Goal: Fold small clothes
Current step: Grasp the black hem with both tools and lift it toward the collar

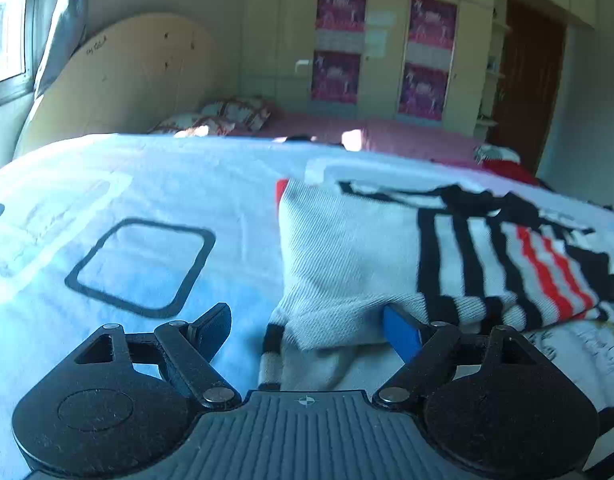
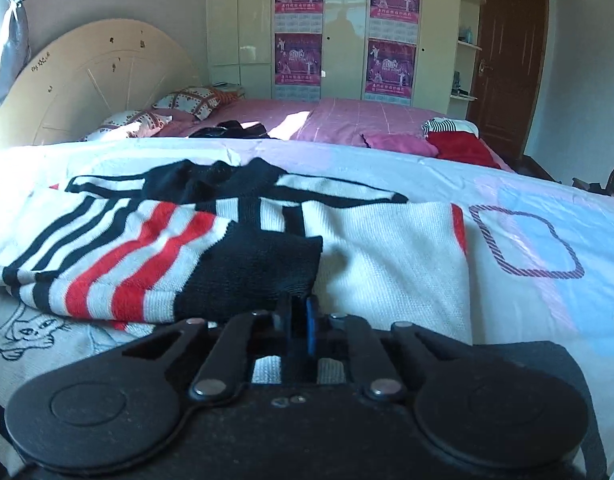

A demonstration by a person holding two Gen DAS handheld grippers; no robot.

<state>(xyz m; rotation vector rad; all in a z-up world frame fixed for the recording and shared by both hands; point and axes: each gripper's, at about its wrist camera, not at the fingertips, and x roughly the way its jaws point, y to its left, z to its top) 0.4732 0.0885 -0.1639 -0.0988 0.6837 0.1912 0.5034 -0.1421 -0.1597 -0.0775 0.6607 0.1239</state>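
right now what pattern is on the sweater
White knit sweater with black and red stripes and black blocks; clearest in the right wrist view.

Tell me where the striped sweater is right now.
The sweater lies mid-frame in the right wrist view on the pale sheet, just ahead of the shut right gripper.

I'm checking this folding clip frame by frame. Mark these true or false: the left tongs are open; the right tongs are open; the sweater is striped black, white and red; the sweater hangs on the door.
1. The left tongs are open. True.
2. The right tongs are open. False: they are shut at the near hem of the sweater.
3. The sweater is striped black, white and red. True.
4. The sweater hangs on the door. False: it lies on the bed sheet.
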